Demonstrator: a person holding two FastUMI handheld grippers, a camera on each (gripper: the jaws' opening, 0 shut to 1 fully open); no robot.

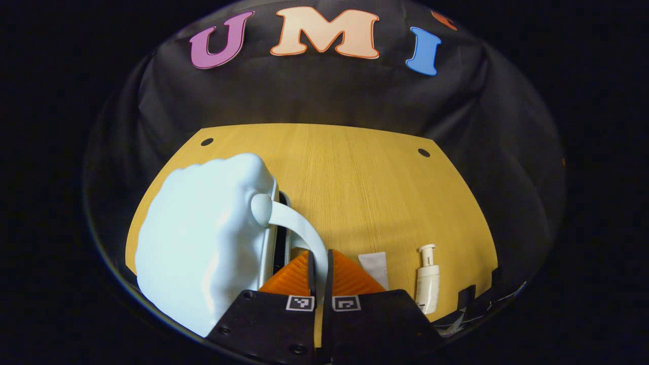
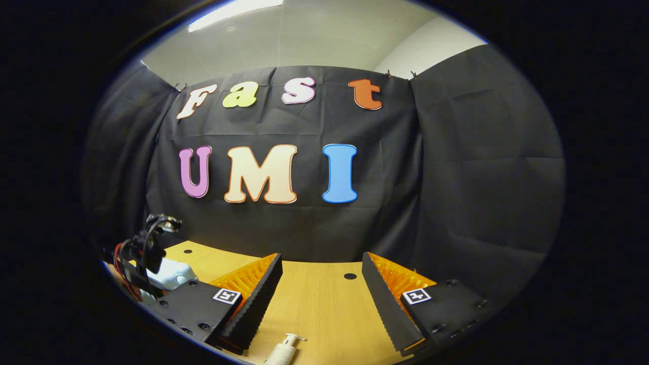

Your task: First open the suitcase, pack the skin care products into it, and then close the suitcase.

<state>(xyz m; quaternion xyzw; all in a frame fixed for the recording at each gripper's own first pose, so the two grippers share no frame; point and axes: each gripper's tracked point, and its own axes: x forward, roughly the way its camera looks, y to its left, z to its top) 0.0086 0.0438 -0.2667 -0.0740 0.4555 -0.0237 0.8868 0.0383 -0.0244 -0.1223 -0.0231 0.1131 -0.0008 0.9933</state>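
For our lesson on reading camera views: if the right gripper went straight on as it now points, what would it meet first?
The right gripper, open, points over the wooden table. The way looks free to the black cloth wall; the pump bottle lies below that line, though depth is unclear.

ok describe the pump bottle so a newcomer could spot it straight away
On the wooden table, look right of the pale blue suitcase. The pump bottle lies beside a flat white tube; its pump top sets it apart.
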